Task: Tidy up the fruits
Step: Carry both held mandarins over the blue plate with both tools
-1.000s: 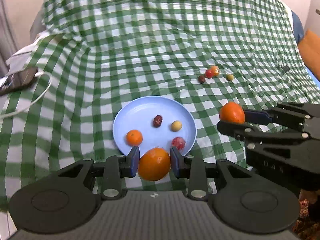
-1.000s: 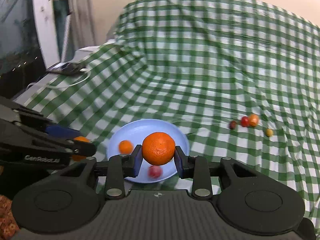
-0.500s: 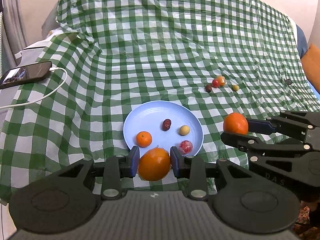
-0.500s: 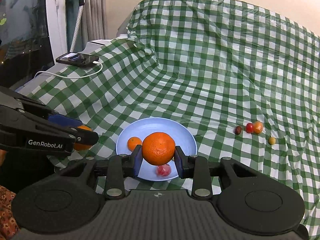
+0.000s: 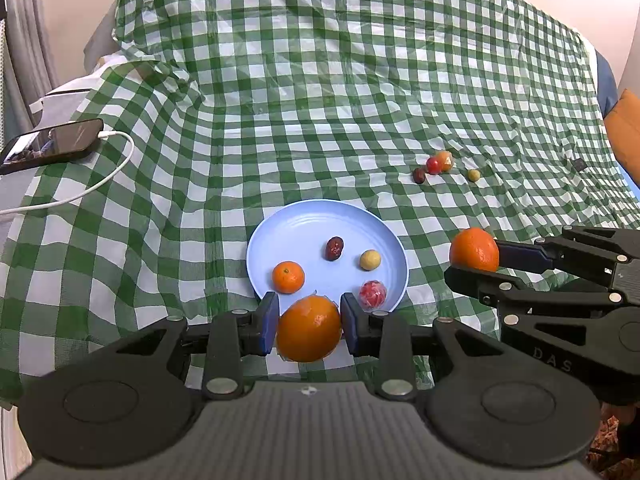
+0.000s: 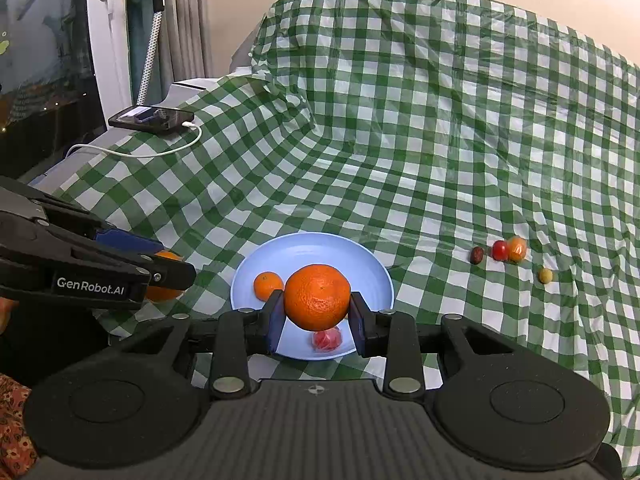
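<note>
My left gripper [image 5: 309, 327] is shut on a large smooth orange [image 5: 309, 329], just in front of the near rim of a light blue plate [image 5: 304, 224]. On the plate lie a small tangerine [image 5: 288, 277], a dark red date [image 5: 334, 248], a yellow round fruit [image 5: 370, 260] and a red wrapped fruit [image 5: 373, 293]. My right gripper [image 6: 317, 316] is shut on a bumpy orange [image 6: 317, 297], held above the plate [image 6: 372, 276]. In the left wrist view that gripper [image 5: 476, 265] comes in from the right, beside the plate. Several small fruits [image 5: 436, 165] lie on the cloth beyond.
A green-and-white checked cloth [image 5: 320, 80] covers the whole surface and rises at the back. A phone [image 5: 52, 145] with a white charging cable [image 5: 80, 196] lies at the far left edge. An orange cushion [image 5: 626, 128] shows at the far right.
Both views have shifted a little, so the plate sits further right in the frames. Both oranges stay clamped in the same way.
</note>
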Motion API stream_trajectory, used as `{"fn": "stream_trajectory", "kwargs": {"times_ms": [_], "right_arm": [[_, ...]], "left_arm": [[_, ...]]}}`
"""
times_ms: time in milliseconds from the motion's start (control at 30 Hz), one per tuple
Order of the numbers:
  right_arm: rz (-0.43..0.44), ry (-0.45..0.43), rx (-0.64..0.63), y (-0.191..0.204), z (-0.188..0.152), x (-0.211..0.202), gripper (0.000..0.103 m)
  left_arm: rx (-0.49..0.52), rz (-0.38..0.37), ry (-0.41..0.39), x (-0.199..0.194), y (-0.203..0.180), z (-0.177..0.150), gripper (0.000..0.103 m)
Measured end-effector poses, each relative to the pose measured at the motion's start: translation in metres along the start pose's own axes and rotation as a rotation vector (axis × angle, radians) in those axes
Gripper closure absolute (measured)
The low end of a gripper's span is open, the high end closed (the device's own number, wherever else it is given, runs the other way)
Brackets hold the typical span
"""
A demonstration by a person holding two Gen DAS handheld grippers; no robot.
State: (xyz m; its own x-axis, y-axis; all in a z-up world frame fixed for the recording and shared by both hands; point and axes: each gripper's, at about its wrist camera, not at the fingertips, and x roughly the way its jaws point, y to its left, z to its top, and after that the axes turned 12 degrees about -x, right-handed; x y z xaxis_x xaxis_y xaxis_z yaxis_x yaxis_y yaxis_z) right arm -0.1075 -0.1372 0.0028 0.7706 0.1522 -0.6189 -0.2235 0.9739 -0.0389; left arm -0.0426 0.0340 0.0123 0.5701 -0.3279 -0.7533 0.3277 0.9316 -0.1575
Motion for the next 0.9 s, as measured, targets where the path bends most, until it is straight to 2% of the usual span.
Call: {"fn": "stream_trajectory", "kwargs": {"times_ms": [567,900], "right_arm": [[0.010,0.028,-0.006,-0.006,0.000,0.018,0.068],[0.019,0.056,-0.020,-0.009,0.003,0.044,0.068]], "left_arm": [[-0.025,0.010,-0.001,0.016,0.000,0.019,0.066],[-0.043,0.029,0.008,0.047,0.001,0.040,0.066]]}}
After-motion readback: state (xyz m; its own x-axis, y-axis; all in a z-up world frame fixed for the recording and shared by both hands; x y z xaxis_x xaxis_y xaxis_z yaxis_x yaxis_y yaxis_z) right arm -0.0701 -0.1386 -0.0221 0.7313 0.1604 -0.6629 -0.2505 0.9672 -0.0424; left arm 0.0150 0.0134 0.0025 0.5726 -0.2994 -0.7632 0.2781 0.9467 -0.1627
